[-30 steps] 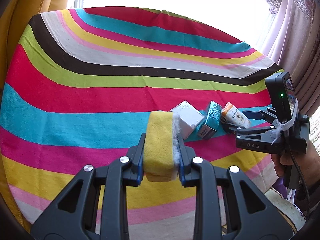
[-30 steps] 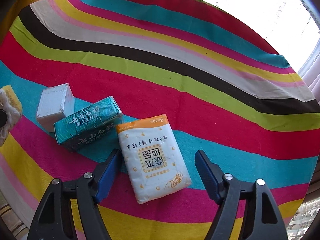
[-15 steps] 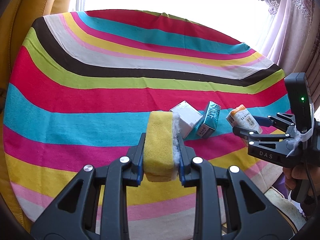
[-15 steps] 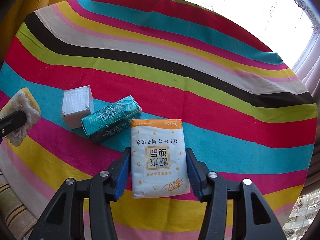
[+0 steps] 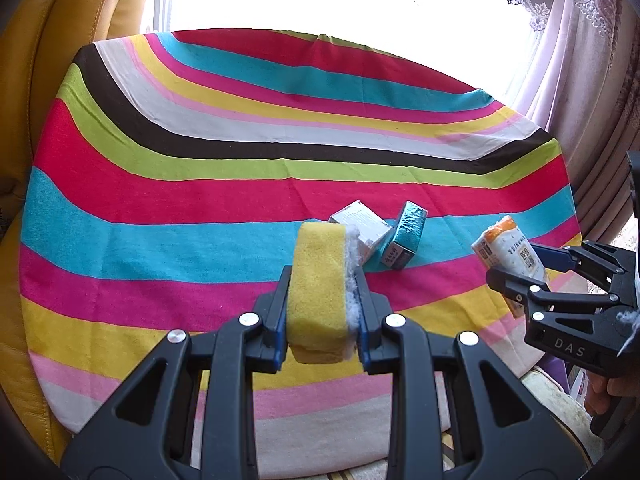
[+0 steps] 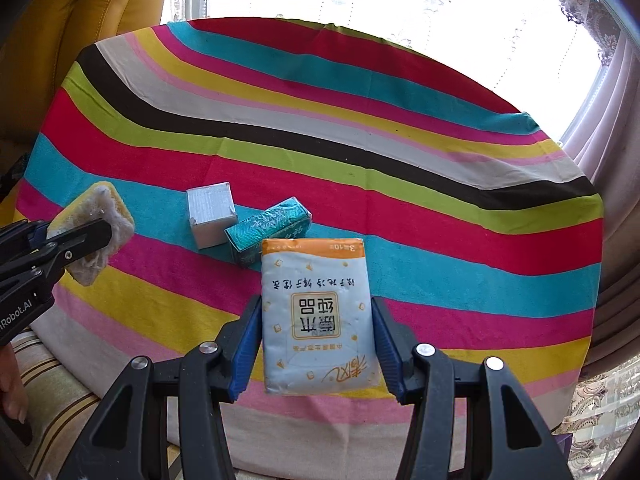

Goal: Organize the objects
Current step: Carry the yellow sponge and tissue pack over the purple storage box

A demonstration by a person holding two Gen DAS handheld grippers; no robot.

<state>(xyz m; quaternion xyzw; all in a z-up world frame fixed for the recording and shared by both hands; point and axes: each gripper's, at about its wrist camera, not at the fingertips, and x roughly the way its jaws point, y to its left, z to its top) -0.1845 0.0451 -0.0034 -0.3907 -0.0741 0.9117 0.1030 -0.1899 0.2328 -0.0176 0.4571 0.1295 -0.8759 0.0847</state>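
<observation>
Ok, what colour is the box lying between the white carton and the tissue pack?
Teal box, clearest in the right wrist view.

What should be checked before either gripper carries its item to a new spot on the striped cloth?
1. Left gripper clamps the yellow foam sponge: ok, pads press both sides.
2. Right gripper clamps the white and orange tissue packet: ok, held by both long edges.
3. Packet off the striped tablecloth: ok, it looks raised in the left view.
4. White square box and teal wrapped box lie untouched: ok.
5. The two boxes apart from each other: cannot tell, they overlap in view.
</observation>
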